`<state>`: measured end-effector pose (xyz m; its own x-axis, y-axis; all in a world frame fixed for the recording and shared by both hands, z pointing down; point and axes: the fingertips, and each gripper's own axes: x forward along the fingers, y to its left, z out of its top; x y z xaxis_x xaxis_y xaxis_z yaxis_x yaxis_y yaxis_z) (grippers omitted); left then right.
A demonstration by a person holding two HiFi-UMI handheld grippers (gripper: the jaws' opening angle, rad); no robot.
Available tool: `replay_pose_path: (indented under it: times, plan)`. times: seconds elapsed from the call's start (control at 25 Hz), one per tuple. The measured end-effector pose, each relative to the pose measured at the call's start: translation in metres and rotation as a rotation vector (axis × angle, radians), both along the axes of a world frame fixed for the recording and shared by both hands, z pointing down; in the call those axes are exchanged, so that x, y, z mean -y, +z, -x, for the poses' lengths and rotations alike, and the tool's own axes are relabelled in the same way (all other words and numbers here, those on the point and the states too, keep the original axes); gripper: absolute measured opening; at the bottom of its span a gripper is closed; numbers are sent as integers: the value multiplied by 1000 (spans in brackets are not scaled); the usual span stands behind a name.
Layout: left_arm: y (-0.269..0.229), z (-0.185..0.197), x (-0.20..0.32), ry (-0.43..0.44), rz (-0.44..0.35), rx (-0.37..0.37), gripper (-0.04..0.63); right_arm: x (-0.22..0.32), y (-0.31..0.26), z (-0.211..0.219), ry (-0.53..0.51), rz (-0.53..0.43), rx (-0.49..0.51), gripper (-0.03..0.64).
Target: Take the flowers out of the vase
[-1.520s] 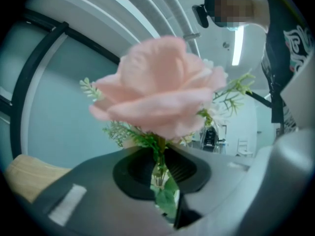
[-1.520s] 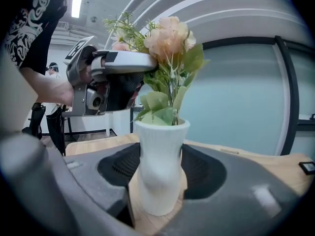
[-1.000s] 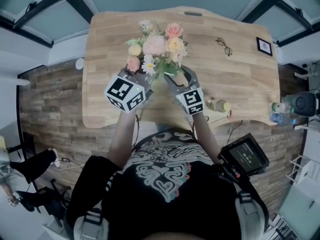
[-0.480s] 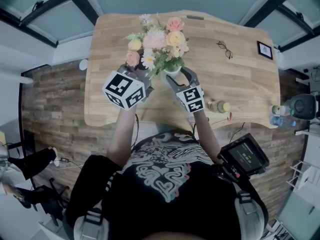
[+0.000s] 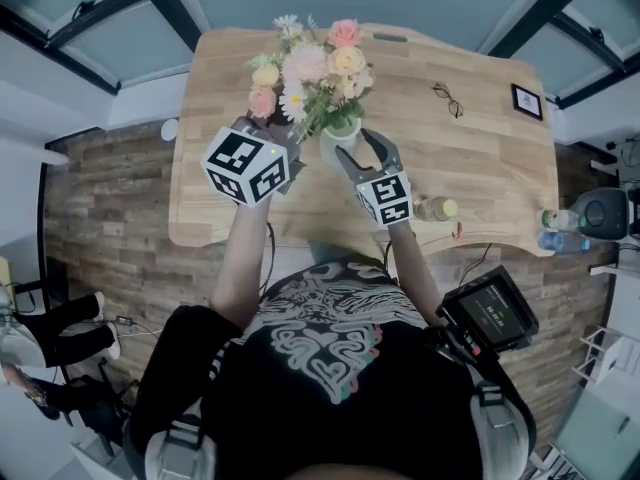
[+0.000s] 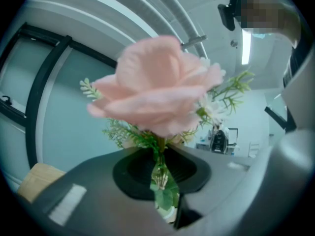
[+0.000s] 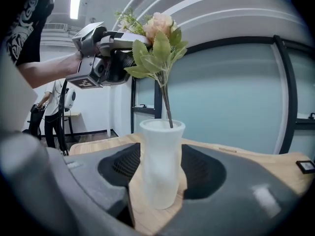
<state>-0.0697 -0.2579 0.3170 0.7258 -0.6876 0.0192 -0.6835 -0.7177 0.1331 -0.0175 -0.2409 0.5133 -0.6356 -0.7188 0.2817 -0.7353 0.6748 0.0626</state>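
My left tongs are pinched shut on the stems of the flowers, so I can pull the bunch up. My right tongs squeeze the white vase, at 12 o'clock on the table, to hold it down. The stem ends are not out yet.
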Motion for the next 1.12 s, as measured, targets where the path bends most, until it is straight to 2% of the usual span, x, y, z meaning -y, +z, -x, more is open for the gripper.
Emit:
replay_pose_path:
  times: [0.48,0.72,0.76,0.8,0.88,1.12]
  plan:
    - [-24,9,-24,-114,-9,-50,51,-33,-42,-26,2,-102,53,258]
    - [-28,9,-30,-169,-8,-122,51,-36,-61,-45,29,-170,69,255]
    - [-28,11,-31,-179,-7,-133,51,-37,-67,-48,45,-197,66,196]
    - [-29,14,-32,-189,-9,-145,51,-38,-73,-51,62,-227,63,74]
    - [-29,20,-35,-208,-12,-174,51,-40,-80,-55,82,-264,65,0]
    - [-31,45,-55,-236,-7,-243,51,-55,-86,-54,102,-271,84,0]
